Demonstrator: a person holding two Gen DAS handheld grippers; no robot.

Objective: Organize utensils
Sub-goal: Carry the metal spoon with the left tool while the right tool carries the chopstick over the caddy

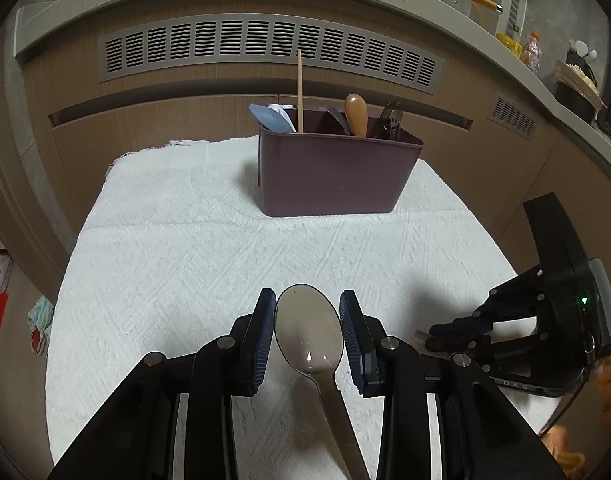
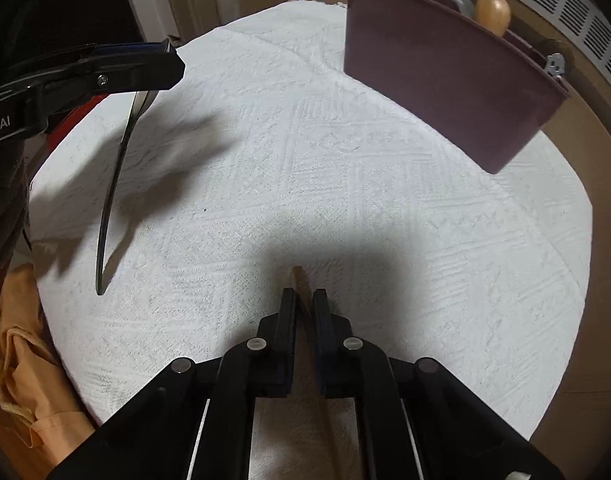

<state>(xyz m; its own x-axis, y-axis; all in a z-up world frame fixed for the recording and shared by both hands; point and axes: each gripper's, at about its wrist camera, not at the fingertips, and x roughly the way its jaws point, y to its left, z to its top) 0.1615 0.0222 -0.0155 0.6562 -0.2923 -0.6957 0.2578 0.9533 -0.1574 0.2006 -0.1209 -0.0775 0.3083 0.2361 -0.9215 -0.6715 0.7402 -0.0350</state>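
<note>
Left gripper (image 1: 307, 334): closed on the bowl of a metal spoon (image 1: 308, 330), pads pressing on both sides of the bowl. The spoon is held clear of the desk (image 1: 185, 248); in the right wrist view its handle hangs down at 6 o'clock from the gripper, tip just above or at the white cloth covering, which of the two cannot be told.

Right gripper (image 2: 304, 300): jaws drawn nearly together on a thin wooden stick (image 2: 298, 278), seemingly a chopstick, lying on the cloth. The stick's end projects beyond the fingertips toward 12 o'clock. In the left wrist view this gripper sits low at 3 o'clock, fingertips down at the cloth.

Utensil holder (image 1: 337, 172): dark maroon, divided into compartments, standing upright at the far edge of the desk, at 12 o'clock from the left gripper and 1 o'clock from the right. Contents, left to right: a blue-grey flat utensil (image 1: 271, 119), an upright wooden chopstick (image 1: 299, 88), a wooden-handled utensil (image 1: 356, 114), a dark metal utensil (image 1: 391, 118). Exact compartment assignment cannot be told.

Both grippers are well apart from the holder.
</note>
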